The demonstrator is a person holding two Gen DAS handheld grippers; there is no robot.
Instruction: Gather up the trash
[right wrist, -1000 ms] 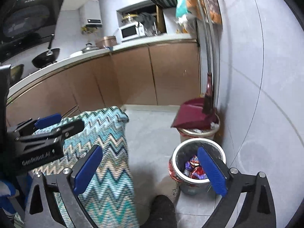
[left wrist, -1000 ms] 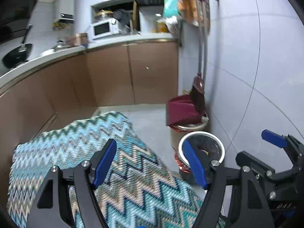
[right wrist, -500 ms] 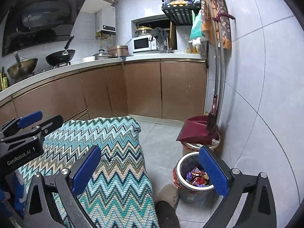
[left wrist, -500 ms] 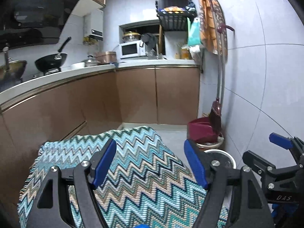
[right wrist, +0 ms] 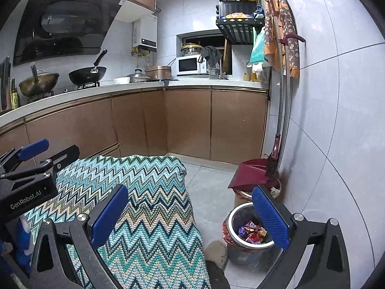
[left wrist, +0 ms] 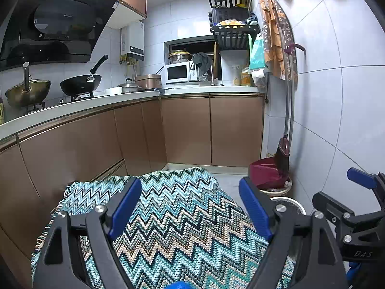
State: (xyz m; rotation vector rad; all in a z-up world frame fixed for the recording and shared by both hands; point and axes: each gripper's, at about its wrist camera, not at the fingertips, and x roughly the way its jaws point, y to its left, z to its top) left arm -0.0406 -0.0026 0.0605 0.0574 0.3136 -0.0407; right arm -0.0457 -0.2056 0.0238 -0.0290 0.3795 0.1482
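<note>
A round metal trash bin [right wrist: 234, 214] stands on the floor by the right wall, with colourful wrappers [right wrist: 251, 232] inside it. In the left wrist view only the bin's rim [left wrist: 292, 201] shows behind my finger. My left gripper [left wrist: 190, 187] hovers over a table draped in a teal zigzag cloth [left wrist: 180, 221]; its jaws are opening and nothing is between them. My right gripper [right wrist: 190, 192] is open and empty, spanning the cloth's edge [right wrist: 154, 204] and the bin. Each gripper shows in the other's view: the right gripper [left wrist: 361, 192] at the right, the left gripper [right wrist: 36, 154] at the left.
A maroon dustpan [right wrist: 250, 173] and a broom [right wrist: 276, 144] rest on a second bin against the tiled wall. Brown kitchen cabinets [right wrist: 187, 122] run along the back and left. A person's foot [right wrist: 216, 250] is on the grey floor [right wrist: 211, 192] beside the bin.
Both cameras have tilted upward and drawn back from the bin, so it now sits lower in each view. The left jaws stand slightly wider.
</note>
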